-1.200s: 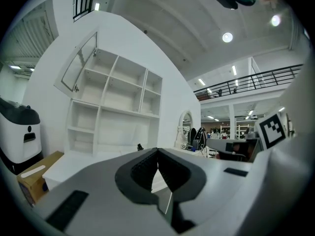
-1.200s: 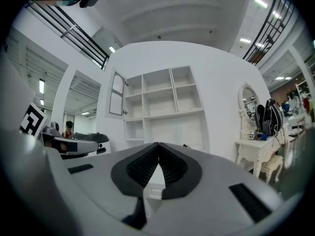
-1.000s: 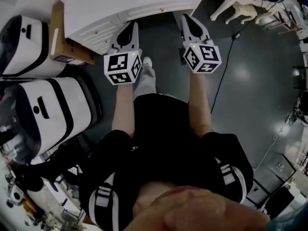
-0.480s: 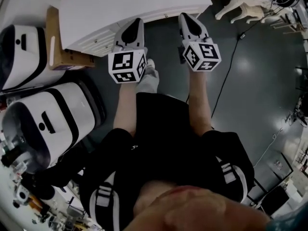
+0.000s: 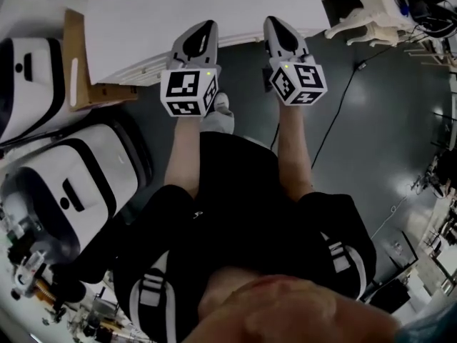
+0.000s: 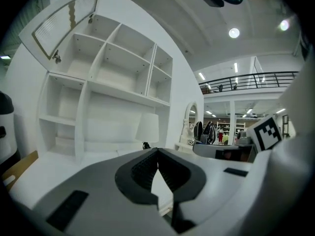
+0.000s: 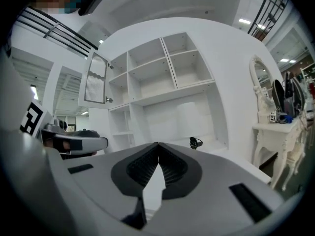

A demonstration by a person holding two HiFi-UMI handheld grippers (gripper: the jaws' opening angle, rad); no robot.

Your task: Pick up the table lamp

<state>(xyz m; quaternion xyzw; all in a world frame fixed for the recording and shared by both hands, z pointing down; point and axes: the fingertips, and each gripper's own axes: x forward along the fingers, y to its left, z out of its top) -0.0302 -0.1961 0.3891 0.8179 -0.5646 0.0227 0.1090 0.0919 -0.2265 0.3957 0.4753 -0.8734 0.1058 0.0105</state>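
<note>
The left hand-held gripper (image 6: 157, 150) and the right hand-held gripper (image 7: 158, 144) are both clenched on nothing, ribbed pads meeting at the tip, pointed roughly level with their noses at the front edge of the white bench (image 5: 143, 27). Farther in, the table lamp (image 6: 147, 128) stands on the bench top beneath the shelves (image 6: 123, 58), close to the upright at the right end of the wide bay and well apart from both tools; its dark foot (image 7: 195, 142) shows small under the pale shade. The risks, as I judge them: jaws arriving closed would shove or topple the lamp, a pinch on the light shade could crush it or leave the lamp swinging, and a trailing cord, which I cannot make out, might snag
</note>
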